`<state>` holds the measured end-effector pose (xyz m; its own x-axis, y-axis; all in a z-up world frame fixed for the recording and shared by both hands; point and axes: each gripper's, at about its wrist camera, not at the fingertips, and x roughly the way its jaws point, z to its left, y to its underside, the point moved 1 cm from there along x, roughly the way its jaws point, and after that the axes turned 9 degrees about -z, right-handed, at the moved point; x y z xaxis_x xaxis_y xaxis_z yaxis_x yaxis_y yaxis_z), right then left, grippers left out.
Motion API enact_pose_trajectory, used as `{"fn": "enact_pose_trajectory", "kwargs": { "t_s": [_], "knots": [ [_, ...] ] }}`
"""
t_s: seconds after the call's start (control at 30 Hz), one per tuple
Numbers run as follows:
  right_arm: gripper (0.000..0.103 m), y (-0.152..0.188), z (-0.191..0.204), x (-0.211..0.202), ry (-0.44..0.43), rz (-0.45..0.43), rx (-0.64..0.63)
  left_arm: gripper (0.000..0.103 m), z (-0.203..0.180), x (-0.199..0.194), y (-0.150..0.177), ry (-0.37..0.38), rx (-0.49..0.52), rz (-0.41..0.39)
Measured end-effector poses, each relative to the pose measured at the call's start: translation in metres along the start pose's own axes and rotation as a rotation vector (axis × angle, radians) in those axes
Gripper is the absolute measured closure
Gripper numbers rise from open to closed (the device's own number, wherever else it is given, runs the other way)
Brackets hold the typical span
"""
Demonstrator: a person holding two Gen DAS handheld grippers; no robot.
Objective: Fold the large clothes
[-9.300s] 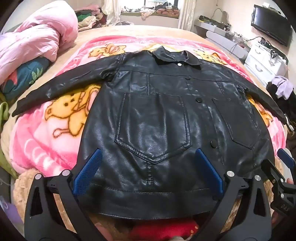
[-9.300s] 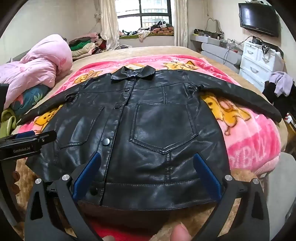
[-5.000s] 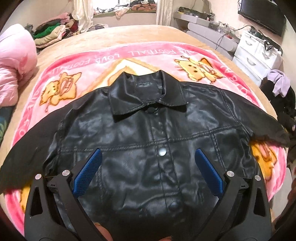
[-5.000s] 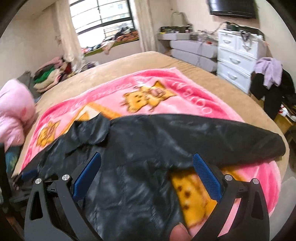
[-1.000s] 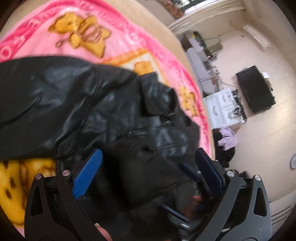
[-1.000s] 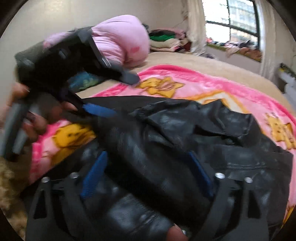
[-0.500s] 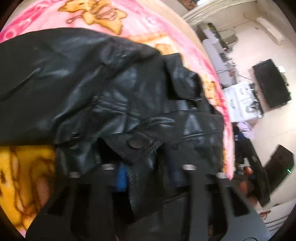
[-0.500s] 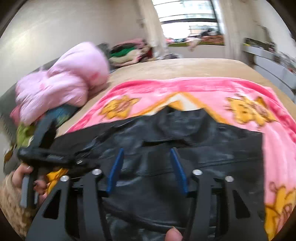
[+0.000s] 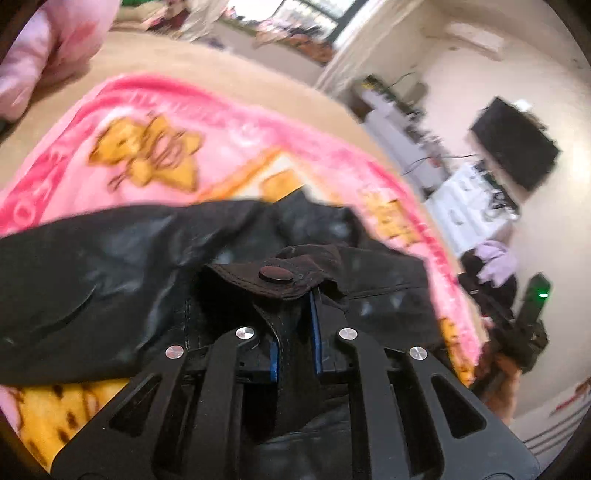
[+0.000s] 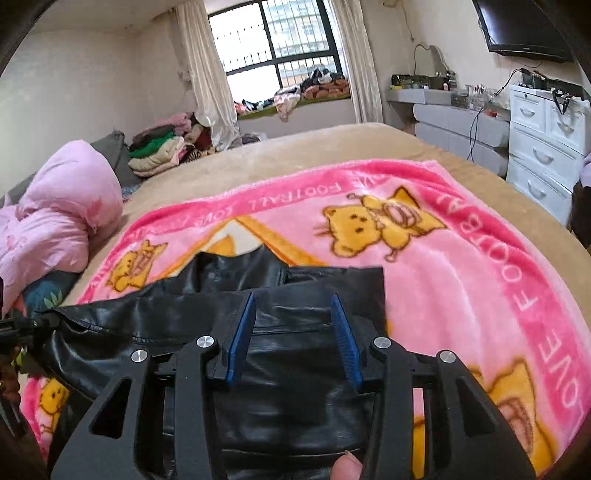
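Black leather jacket (image 10: 295,398) spread over a pink cartoon-bear blanket (image 10: 461,266) on a tan-covered bed (image 10: 295,155), partly folded, collar (image 10: 240,269) toward the window (image 10: 273,37), one sleeve stretched off toward the left edge of the right wrist view. Left tool (image 9: 293,343) clenched on a thick fold of the jacket's edge, blue pads pressed against the leather from both sides, jaws just closed further; a dark snap button (image 9: 275,274) on the flap just beyond the tips. Seen also at the far left of the right wrist view, left tool pinching the jacket's edge and lifting it slightly off the blanket. Right tool (image 10: 293,339) over the folded body of the jacket, jaws partway closed and just narrowed further, leather bunched up between the blue pads and filling the gap, grasping that fold. A fingertip (image 10: 345,467) visible at the bottom edge behind the right tool. Left wrist view blurred. Further out: a rumpled pink quilt (image 10: 59,214) at the left side of the bed, a stack of folded clothes (image 10: 159,151) beyond it near the curtain (image 10: 203,74), white drawers (image 10: 546,147) and a wall-mounted television (image 10: 524,26) on the right, more garments piled on the window ledge.
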<state>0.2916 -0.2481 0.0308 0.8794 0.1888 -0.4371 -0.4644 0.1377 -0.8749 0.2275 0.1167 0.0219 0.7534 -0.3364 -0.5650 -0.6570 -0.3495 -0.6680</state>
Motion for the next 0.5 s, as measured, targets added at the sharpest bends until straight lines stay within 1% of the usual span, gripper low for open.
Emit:
{"fn": "enact_pose_trajectory", "kwargs": {
  "t_s": [0.13,0.3,0.33,0.37,0.43,0.5],
  "knots": [
    [0.062,0.013,0.006,0.018,-0.015,0.06,-0.014,0.097,0.024,0.024,0.017,-0.078,-0.004,0.077],
    [0.062,0.03,0.017,0.037,-0.022,0.131,-0.057,0.095,0.034,0.032,0.027,-0.097,0.002,0.108],
    [0.062,0.033,0.016,0.04,-0.007,0.146,-0.065,0.094,0.035,0.032,0.027,-0.098,0.003,0.111],
    [0.062,0.036,0.014,0.043,0.024,0.166,-0.074,0.092,0.038,0.034,0.029,-0.106,0.006,0.12],
    [0.062,0.045,0.004,0.054,0.117,0.215,-0.095,0.091,0.042,0.038,0.032,-0.114,0.006,0.131],
    [0.064,0.055,-0.007,0.066,0.155,0.262,-0.096,0.091,0.048,0.044,0.036,-0.109,-0.01,0.151]
  ]
}}
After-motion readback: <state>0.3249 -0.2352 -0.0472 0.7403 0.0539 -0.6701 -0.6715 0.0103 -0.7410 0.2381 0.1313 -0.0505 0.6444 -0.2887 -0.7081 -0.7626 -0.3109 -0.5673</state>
